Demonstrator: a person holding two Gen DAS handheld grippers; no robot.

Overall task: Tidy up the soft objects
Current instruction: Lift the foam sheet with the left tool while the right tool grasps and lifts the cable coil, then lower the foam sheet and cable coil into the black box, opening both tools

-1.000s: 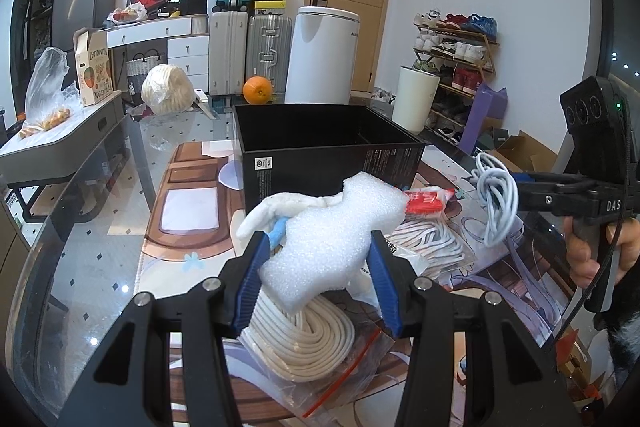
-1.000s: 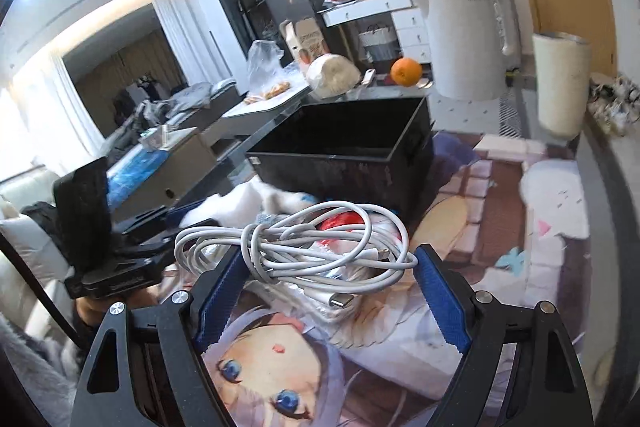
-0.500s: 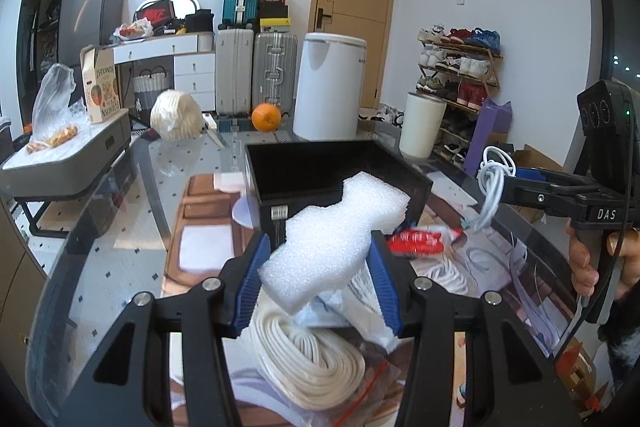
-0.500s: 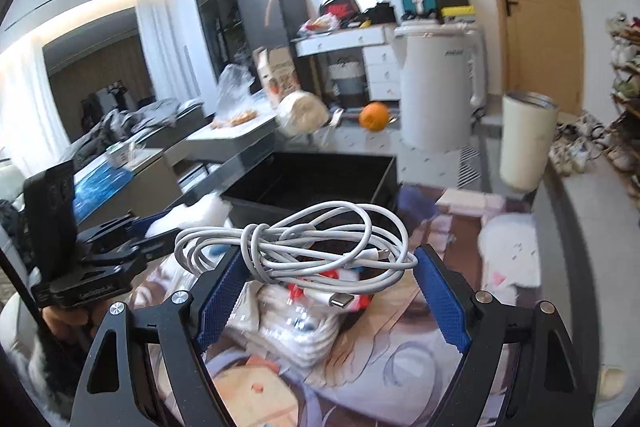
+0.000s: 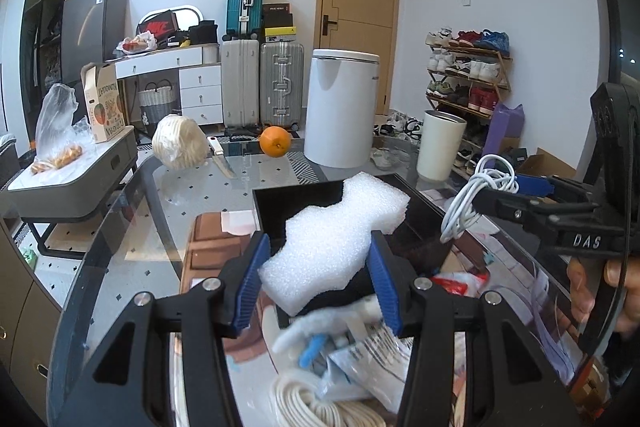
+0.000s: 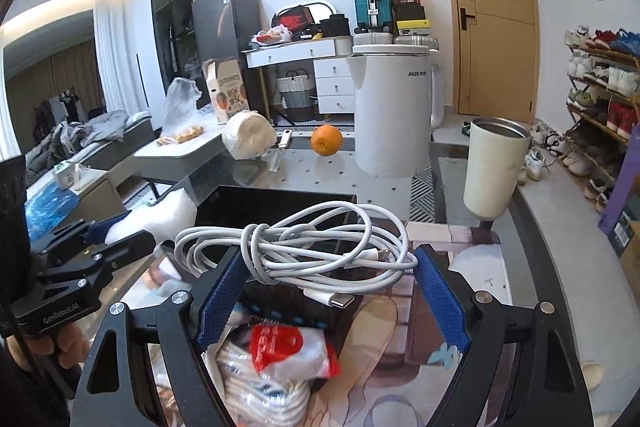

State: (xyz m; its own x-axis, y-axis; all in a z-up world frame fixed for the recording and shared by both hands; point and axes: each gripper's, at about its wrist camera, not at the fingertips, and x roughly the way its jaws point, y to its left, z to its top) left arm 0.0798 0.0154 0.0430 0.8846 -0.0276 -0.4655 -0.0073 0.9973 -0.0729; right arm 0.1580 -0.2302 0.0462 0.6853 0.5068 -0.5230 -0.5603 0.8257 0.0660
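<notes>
You've lifted both loads off the counter [image 5: 132,227] toward the black box [image 6: 276,207], so dropping them in comes next. Your left tool [image 5: 318,281] clamps the foam block [image 5: 334,239]; your right tool [image 6: 332,301] pinches the cable coil [image 6: 300,243], both above the box's near edge.

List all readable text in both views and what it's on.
"DAS": on the right claw's black body, left wrist view.
"GenRoboAI": on the left claw's black body, right wrist view.
"AUX": on the white bin.
Unreadable: print on the fruit carton, the red shoebox logo, the plastic bag label, and the red-label packet.
</notes>
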